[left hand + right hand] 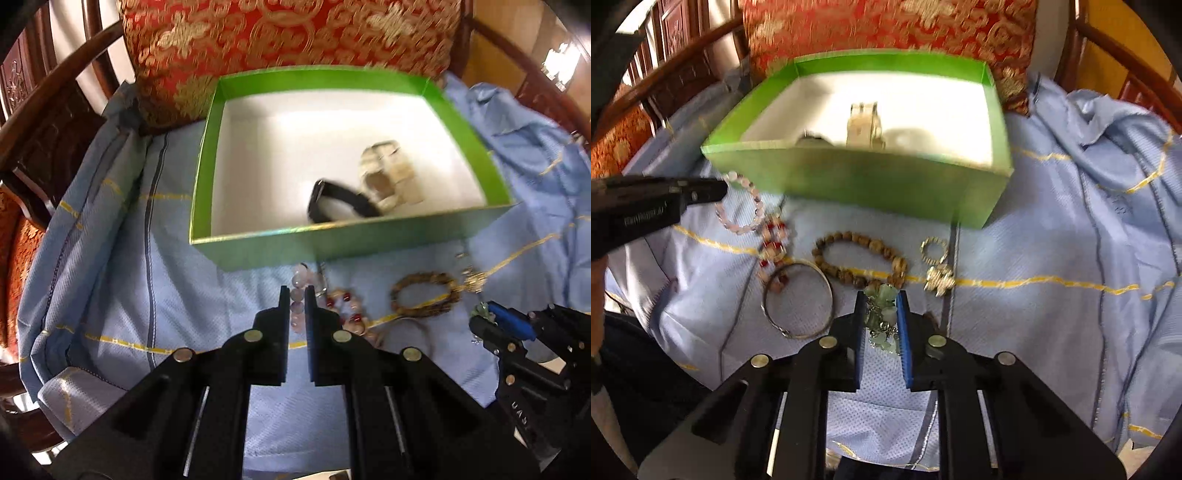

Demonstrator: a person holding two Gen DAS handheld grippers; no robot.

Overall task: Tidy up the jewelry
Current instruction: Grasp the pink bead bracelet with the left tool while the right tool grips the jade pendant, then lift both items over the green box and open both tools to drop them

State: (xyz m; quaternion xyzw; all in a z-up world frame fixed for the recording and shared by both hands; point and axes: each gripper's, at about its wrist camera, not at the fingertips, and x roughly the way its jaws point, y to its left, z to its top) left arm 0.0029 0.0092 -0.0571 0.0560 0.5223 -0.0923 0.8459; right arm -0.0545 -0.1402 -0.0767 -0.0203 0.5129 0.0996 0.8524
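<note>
Blue cloth (1052,258) spread over a chair seat, red cushion (886,26) behind. No surface here, only the cloth.

Green box (258,243) sits at the back of the cloth, open top. Inside: a black strap (340,203) and a pale watch (388,173), touching each other near the front wall.

Loose jewelry lies in a row on the cloth just in front of the box: a silver bangle (827,295), a brown bead bracelet (879,247), a pink bead bracelet (757,218), a red-and-cream beaded piece (774,240) and a gold pendant (938,277).

Left gripper (297,295): fingers nearly closed, pink beads showing in the narrow gap. It looks clenched on the pink bead bracelet at its near end; most of the bracelet lies on the cloth.

Right gripper (882,299): fingers close on either side of a green stone charm piece (882,314), appearing to grasp it low over the cloth.

Step in hand, as I judge it: both picks underway, two items boxed, the rest waiting.

Next move calls for lifting clear of the neighbouring pieces, since the pink beads touch the red-and-cream ones and may drag them. Then carry over the front wall and release inside.
</note>
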